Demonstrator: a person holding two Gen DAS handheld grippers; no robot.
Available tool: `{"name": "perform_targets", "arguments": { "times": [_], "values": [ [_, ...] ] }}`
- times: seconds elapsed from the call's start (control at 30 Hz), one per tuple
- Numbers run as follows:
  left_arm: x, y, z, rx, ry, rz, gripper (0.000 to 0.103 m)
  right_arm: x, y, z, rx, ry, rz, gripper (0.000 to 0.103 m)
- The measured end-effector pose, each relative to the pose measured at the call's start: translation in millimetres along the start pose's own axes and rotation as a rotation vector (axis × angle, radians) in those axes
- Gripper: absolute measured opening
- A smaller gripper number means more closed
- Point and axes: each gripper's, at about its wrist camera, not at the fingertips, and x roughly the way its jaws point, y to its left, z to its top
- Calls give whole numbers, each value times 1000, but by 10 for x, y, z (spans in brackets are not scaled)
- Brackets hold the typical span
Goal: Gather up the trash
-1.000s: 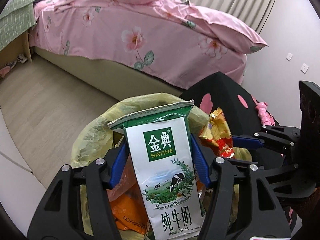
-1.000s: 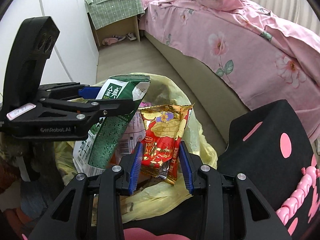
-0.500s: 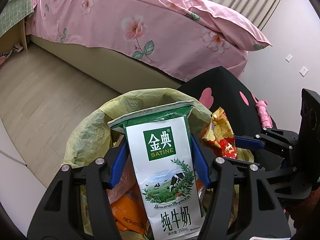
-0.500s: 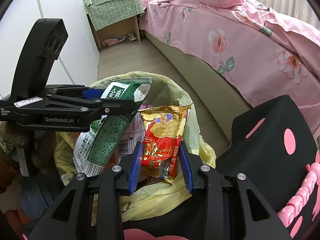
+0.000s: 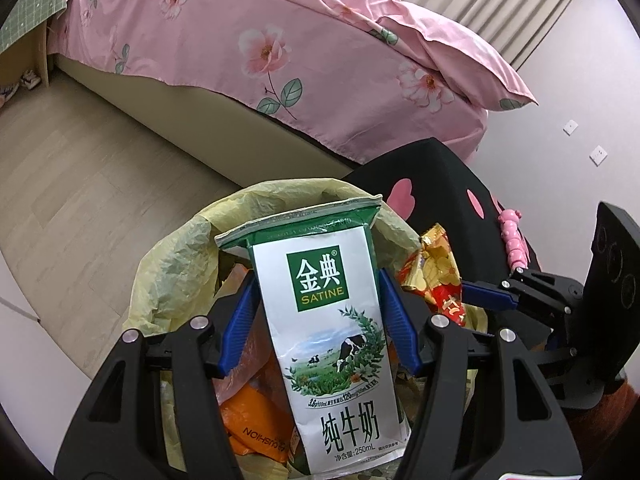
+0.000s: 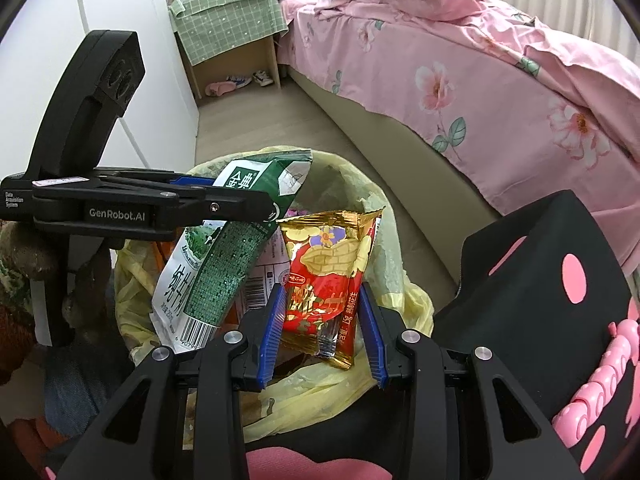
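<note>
Milk carton [image 5: 336,344], long axis upright, clamped in left gripper [image 5: 320,320]; peanut packet [image 6: 324,280] clamped in right gripper [image 6: 322,320]; lined bin [image 6: 360,188] directly beneath, at 6 o'clock.

both views are bright and evenly lit by soft indoor light, with only faint shadows. focus is sharp and free of motion blur. fisheye bending curves straight lines, and black vignetting fills the corners.
</note>
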Motion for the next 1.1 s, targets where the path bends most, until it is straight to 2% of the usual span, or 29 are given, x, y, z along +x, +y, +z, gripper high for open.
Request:
{"name": "perform_targets", "arguments": {
  "times": [0.1,0.23,0.33,0.43,0.5,0.53,0.6,0.7,0.77,0.93,1.1],
  "values": [
    [-53,16,24,-31,-6,-14,56,-35,-16,2,15,-9,5,37],
    [-223,9,61,-63,-33,-13,57,-73,26,-15,20,10,23,52],
    [-461,-60,58,-81,-82,4,64,-193,86,-36,8,-10,9,53],
    [-758,-245,12,-56,-150,69,67,-436,101,-92,30,-52,-1,53],
    [-959,-412,-59,-29,-191,128,76,-685,99,-185,54,-88,-13,54],
    [-1065,-514,-119,-20,-215,147,80,-800,97,-236,63,-103,-22,54],
    [-1273,-763,-299,1,-262,167,81,-1109,108,-389,91,-145,-57,54],
    [-1457,-1141,-604,57,-285,213,81,-1567,129,-645,134,-191,-107,54],
    [-1527,-1350,-798,83,-277,250,81,-1845,175,-816,152,-222,-152,54],
    [-1685,-1799,-1244,150,-260,261,81,-2359,254,-1299,236,-262,-233,54],
    [-1712,-2054,-1504,182,-217,270,81,-2586,356,-1641,327,-282,-281,54]
  ]
}}
